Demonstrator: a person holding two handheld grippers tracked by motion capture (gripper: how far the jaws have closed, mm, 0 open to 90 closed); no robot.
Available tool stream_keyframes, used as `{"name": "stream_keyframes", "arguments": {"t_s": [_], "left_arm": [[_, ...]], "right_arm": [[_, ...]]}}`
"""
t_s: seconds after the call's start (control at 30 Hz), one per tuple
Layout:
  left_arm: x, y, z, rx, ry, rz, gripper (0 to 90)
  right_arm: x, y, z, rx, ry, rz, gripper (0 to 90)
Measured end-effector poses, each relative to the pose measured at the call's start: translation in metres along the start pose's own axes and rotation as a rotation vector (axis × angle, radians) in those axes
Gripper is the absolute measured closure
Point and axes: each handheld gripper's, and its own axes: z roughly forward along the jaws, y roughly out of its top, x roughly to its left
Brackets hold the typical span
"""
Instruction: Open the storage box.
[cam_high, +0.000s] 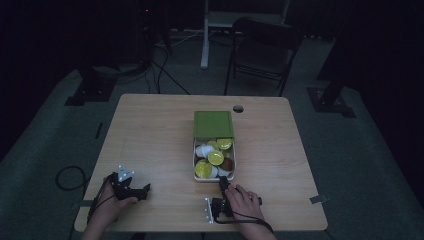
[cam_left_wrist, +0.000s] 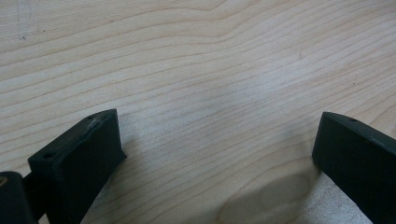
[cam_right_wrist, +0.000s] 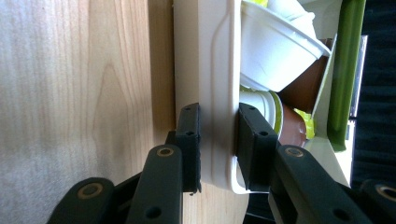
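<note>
right claw (cam_right_wrist: 218, 140) clamps box (cam_right_wrist: 212, 70) wall | left claw (cam_left_wrist: 215, 154) released, low over table (cam_left_wrist: 187, 56)

Pale wood-grain table (cam_left_wrist: 196, 70), smooth white plastic box (cam_right_wrist: 215, 93), matt black gripper (cam_right_wrist: 218, 140)

The left hand (cam_high: 111, 202) holds the left gripper (cam_high: 145, 190) low with jaws spread wide; the right hand (cam_high: 243, 202) holds the right gripper (cam_right_wrist: 218, 140), jaws clamped on a box wall (cam_right_wrist: 215, 102) between its fingertips.
</note>
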Motion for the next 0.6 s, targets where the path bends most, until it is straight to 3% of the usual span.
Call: {"name": "stream_keyframes", "arguments": {"t_s": [0.6], "left_arm": [[0.0002,0.0,-0.0002,0.002,0.0,0.002,1.8]], "right_arm": [[0.0023,-0.0015,-0.0088,-0.012,0.011,-0.005,72.5]]}}
